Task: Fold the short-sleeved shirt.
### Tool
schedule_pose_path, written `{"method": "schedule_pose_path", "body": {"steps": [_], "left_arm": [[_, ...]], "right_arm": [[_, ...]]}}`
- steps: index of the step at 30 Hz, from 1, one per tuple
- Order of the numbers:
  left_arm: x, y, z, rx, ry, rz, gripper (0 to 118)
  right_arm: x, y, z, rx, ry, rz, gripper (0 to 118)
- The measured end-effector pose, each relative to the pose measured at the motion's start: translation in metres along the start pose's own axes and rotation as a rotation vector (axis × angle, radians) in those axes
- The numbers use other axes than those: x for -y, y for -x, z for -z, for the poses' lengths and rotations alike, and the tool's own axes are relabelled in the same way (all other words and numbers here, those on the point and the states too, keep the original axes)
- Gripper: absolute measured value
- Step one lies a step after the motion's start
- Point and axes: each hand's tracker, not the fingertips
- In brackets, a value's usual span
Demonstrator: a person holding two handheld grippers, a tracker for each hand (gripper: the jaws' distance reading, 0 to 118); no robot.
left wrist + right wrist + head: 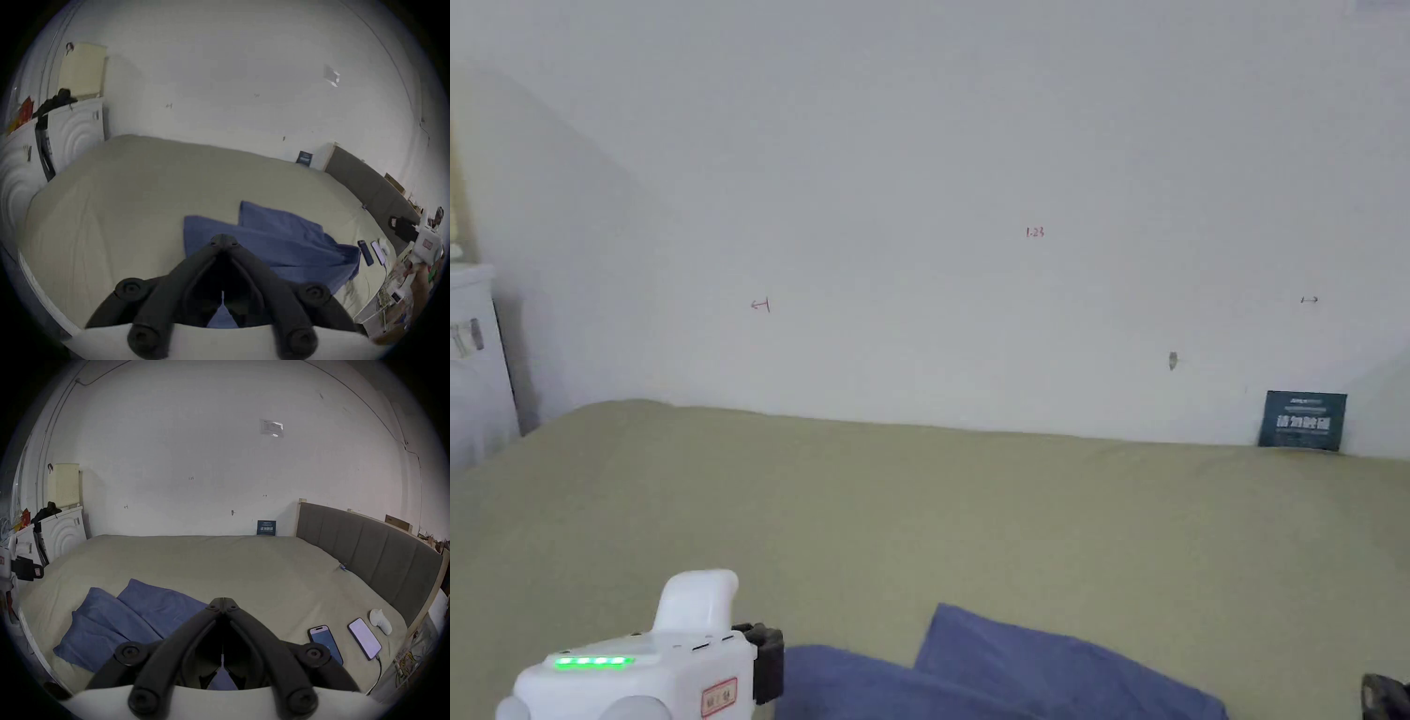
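Nearest in the left gripper view, the left tool is clenched, its two jaws meeting at the tips with nothing visibly pinched between them. In the right gripper view the right tool stands the same way, tips together and apparently empty.

Just beyond both tips lies the short-sleeved shirt, blue, on the olive bed near its front edge. It is already partly folded: one layer overlaps another, with a flap corner raised toward the wall. Its long axis runs across the bed from side to side, roughly parallel to the front edge.

Relation governing the next move: the shirt lies ahead of and below both tools. From the left tool it spreads ahead and to the right; from the right tool it lies ahead and to the left. The garment therefore sits between the two tools, and neither touches it, so far as can be seen. The left tool appears the nearer to the folded bulk; the right tool is nearer the end that trails toward the phones.

Judgement: both tools must release before any grasp.

Farther off, the phones rest on the bed well to the right of the shirt. Beyond them stand the grey headboard and the white wall.
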Motion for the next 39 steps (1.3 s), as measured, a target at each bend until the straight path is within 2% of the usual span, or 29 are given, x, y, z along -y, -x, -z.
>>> {"method": "schedule_pose_path", "body": {"steps": [4,6,8,9,10,11,12,13,19,22,24,25,26,27,28,29,31,33,34,35,36,37,39], "left_arm": [[-0.026,0.012,0.04,0.023,0.125,-0.01,0],[-0.05,0.017,0.079,0.082,0.277,-0.016,0],[-0.067,0.019,0.117,0.046,0.337,-0.034,0],[-0.071,0.021,0.135,0.05,0.402,-0.042,6],[-0.077,0.025,0.154,0.038,0.414,-0.072,44],[-0.08,0.027,0.175,0.016,0.445,-0.079,90],[-0.084,0.025,0.197,0.012,0.478,-0.066,118],[-0.081,0.025,0.217,-0.022,0.504,-0.064,118],[-0.054,0.029,0.281,-0.014,0.65,-0.118,109],[-0.039,0.027,0.289,-0.033,0.658,-0.07,97],[-0.037,0.024,0.28,-0.049,0.627,-0.035,92],[-0.038,0.022,0.274,-0.081,0.606,-0.037,73],[-0.039,0.02,0.268,-0.13,0.585,-0.031,37],[-0.039,0.02,0.265,-0.167,0.551,0.013,0],[-0.036,0.014,0.25,-0.109,0.55,0.002,0],[-0.026,0.016,0.245,-0.035,0.546,-0.074,0],[-0.013,0.015,0.24,0.003,0.573,-0.103,0],[-0.021,0.015,0.244,-0.026,0.543,-0.066,0],[-0.017,0.014,0.242,-0.024,0.535,-0.06,0],[-0.014,0.013,0.24,-0.018,0.532,-0.061,0],[-0.026,0.016,0.246,-0.009,0.524,-0.068,0],[-0.025,0.015,0.244,0.007,0.513,-0.075,0],[-0.025,0.013,0.237,0.025,0.491,-0.081,0]], "right_arm": [[0.005,0.005,0.012,-0.008,0.022,-0.013,0],[0.008,0.007,0.02,-0.012,0.038,-0.014,0],[0.011,0.007,0.028,-0.021,0.067,-0.009,0],[0.013,0.007,0.031,-0.02,0.077,-0.008,0],[0.016,0.006,0.032,-0.023,0.082,-0.009,0],[0.019,0.004,0.035,-0.023,0.085,-0.012,0],[0.022,0.003,0.036,-0.02,0.089,-0.017,0],[0.024,0.001,0.038,-0.018,0.093,-0.017,0],[0.032,-0.018,0.047,0.004,0.138,-0.007,1],[0.033,-0.026,0.048,0.013,0.142,-0.007,1],[0.034,-0.03,0.047,-0.002,0.143,0.003,7],[0.035,-0.032,0.047,-0.026,0.152,0.011,16],[0.036,-0.034,0.048,-0.072,0.181,0.028,31],[0.038,-0.035,0.049,-0.098,0.201,0.036,53],[0.04,-0.034,0.049,-0.103,0.204,0.037,81],[0.044,-0.033,0.05,-0.127,0.221,0.045,91],[0.049,-0.029,0.052,-0.194,0.247,0.061,93],[0.055,-0.024,0.062,-0.242,0.319,0.086,95],[0.06,-0.02,0.071,-0.25,0.364,0.084,94],[0.066,-0.017,0.078,-0.255,0.395,0.082,88],[0.07,-0.013,0.084,-0.237,0.424,0.065,65],[0.072,-0.01,0.088,-0.23,0.477,0.032,4],[0.074,-0.007,0.088,-0.235,0.517,-0.015,6]]}}
